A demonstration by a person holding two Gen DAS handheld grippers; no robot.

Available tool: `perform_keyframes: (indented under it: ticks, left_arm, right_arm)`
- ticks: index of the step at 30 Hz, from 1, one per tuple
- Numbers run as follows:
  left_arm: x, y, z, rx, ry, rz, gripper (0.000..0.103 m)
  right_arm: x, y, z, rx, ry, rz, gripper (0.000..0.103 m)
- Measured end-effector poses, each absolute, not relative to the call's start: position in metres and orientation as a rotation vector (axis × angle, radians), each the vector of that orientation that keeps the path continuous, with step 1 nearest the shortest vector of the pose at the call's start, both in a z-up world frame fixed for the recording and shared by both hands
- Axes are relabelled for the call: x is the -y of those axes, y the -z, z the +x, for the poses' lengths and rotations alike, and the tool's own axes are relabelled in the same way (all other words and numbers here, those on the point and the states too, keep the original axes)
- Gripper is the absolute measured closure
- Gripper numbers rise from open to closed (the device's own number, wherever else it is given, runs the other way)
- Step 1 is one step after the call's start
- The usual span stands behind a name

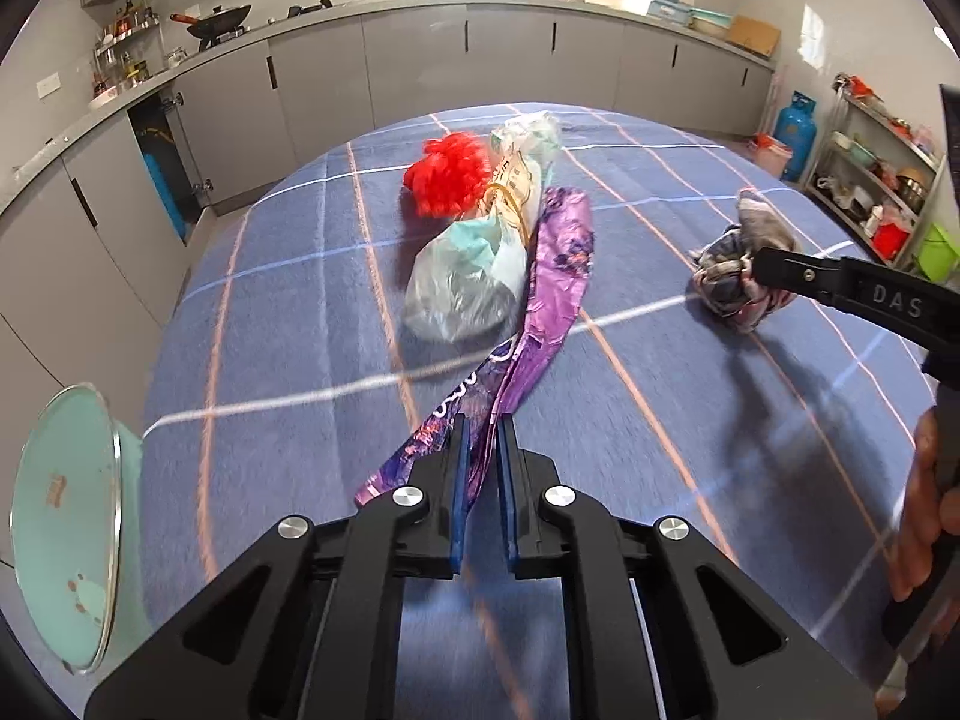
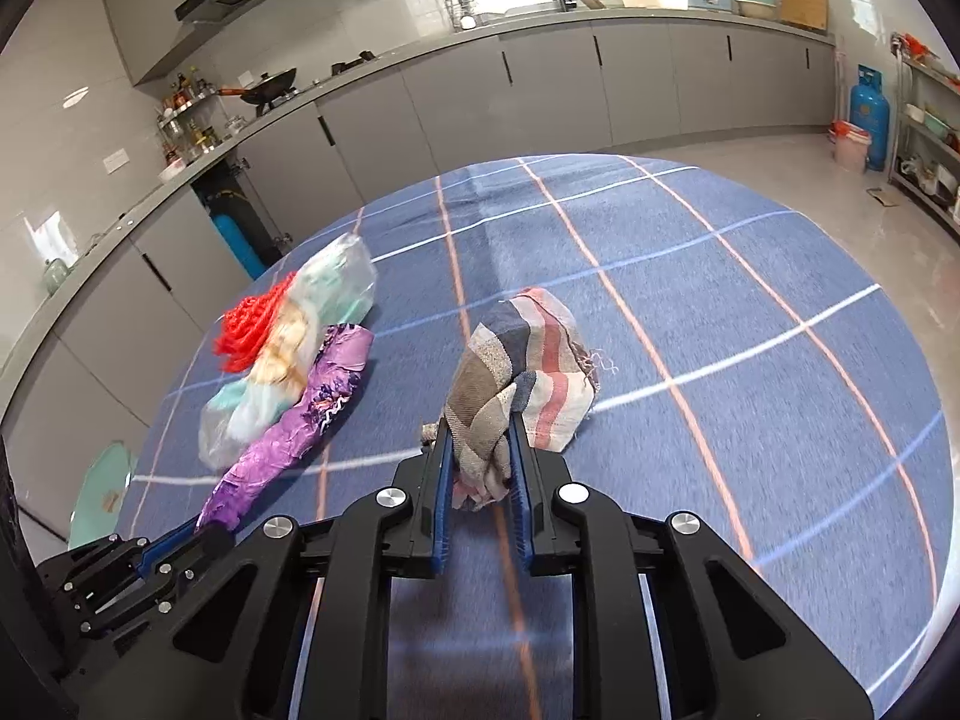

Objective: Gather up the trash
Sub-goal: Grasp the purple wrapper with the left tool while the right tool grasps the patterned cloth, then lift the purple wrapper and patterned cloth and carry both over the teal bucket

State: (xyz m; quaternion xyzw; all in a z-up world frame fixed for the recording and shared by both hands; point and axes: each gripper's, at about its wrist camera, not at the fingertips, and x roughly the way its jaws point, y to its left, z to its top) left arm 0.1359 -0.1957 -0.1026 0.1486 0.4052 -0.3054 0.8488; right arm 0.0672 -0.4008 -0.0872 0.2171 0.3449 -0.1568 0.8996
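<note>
Running lengthwise from frame bottom toward upper right, the purple foil wrapper [image 1: 558, 276] is pinched by the left claw [image 1: 482, 462], while the right claw [image 2: 480, 468] clamps the bunched plaid cloth [image 2: 516, 372].

Left tongs [image 1: 483, 426] clamped shut, right tongs [image 2: 480, 432] clamped, both angled downward
</note>
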Motion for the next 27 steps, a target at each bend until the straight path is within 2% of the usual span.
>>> perform_keyframes:
  ticks: [11,14,15,16,18,21,27]
  left_arm:
    - [0.123,0.093,0.102,-0.868,0.643,0.268,0.094]
    - [0.112,0.093,0.096,-0.864,0.628,0.267,0.09]
    - [0.111,0.094,0.095,-0.864,0.627,0.268,0.084]
    - [0.11,0.093,0.094,-0.862,0.627,0.271,0.072]
    - [0.109,0.09,0.092,-0.847,0.625,0.276,0.054]
    - [0.109,0.084,0.09,-0.82,0.624,0.288,0.048]
    - [0.136,0.087,0.109,-0.807,0.637,0.34,0.048]
  right_arm:
    - [0.363,0.081,0.04,-0.72,0.235,0.444,0.085]
    - [0.348,0.077,0.041,-0.721,0.217,0.4,0.085]
    - [0.344,0.078,0.041,-0.724,0.214,0.396,0.085]
    - [0.341,0.079,0.041,-0.729,0.208,0.398,0.085]
    - [0.335,0.081,0.04,-0.737,0.202,0.396,0.085]
    - [0.33,0.081,0.038,-0.74,0.198,0.396,0.085]
    - [0.33,0.074,0.031,-0.72,0.199,0.402,0.085]
